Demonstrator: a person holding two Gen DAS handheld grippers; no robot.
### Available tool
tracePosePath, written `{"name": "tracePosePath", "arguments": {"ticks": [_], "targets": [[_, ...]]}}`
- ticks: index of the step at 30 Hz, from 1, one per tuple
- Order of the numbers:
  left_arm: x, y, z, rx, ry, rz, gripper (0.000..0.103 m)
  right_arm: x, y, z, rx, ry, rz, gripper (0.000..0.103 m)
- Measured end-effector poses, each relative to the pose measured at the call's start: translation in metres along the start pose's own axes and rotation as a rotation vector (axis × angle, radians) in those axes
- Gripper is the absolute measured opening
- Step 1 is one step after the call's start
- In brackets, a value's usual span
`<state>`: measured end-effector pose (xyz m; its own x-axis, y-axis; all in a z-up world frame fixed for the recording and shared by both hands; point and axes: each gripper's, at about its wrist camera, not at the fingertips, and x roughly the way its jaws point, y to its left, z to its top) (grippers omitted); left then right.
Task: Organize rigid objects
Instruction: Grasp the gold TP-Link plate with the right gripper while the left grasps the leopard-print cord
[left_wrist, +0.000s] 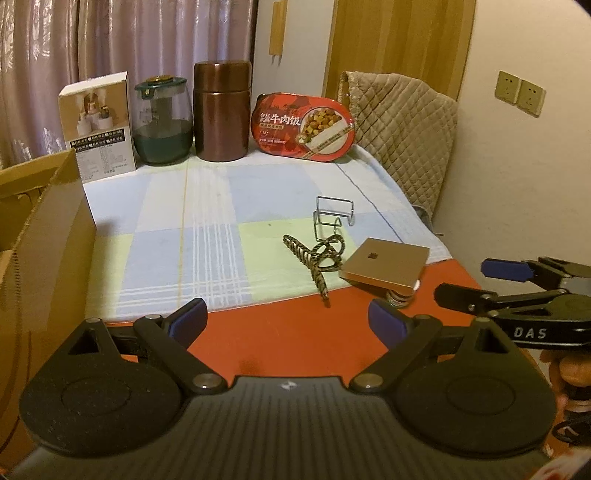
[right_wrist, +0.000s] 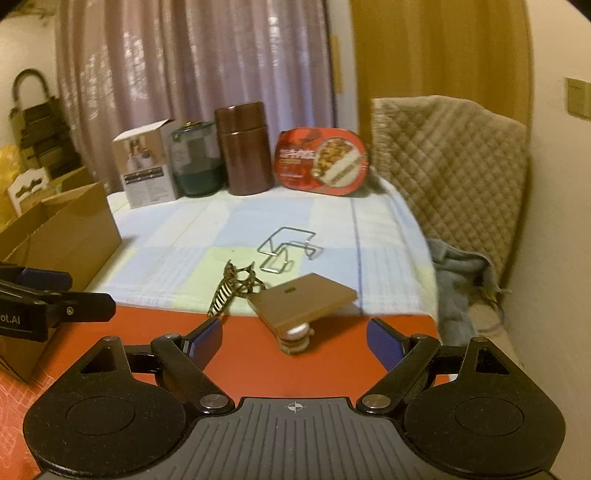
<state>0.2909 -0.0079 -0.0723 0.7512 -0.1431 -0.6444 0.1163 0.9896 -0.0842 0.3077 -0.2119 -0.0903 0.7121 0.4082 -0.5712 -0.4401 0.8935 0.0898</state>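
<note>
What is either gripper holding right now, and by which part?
Nothing. The left gripper and right gripper are both open and empty, short of the hair claw clip and square plate.

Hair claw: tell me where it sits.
In both views the striped hair claw lies mid-table at the checked cloth's near edge, between the wire stand and the square plate.
</note>
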Motion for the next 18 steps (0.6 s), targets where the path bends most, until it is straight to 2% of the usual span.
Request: {"name": "tracePosePath", "arguments": {"ticks": [7,9,11,18], "targets": [[0.030,0.003,0.001,-0.004,0.010,-0.008,0.092,0.037,-0.006,0.001,-0.078,0.018,0.001,0.083],[0.037,0.005,0.001,-0.013,0.012,-0.010,0.092,0.045,-0.006,0.001,-0.108,0.015,-0.001,0.087],[0.043,0.007,0.000,-0.022,0.015,-0.013,0.092,0.051,-0.006,0.001,-0.136,0.014,0.006,0.096],[0.057,0.012,-0.005,-0.043,0.026,-0.026,0.092,0.077,-0.011,0.003,-0.191,0.025,0.010,0.098]]}}
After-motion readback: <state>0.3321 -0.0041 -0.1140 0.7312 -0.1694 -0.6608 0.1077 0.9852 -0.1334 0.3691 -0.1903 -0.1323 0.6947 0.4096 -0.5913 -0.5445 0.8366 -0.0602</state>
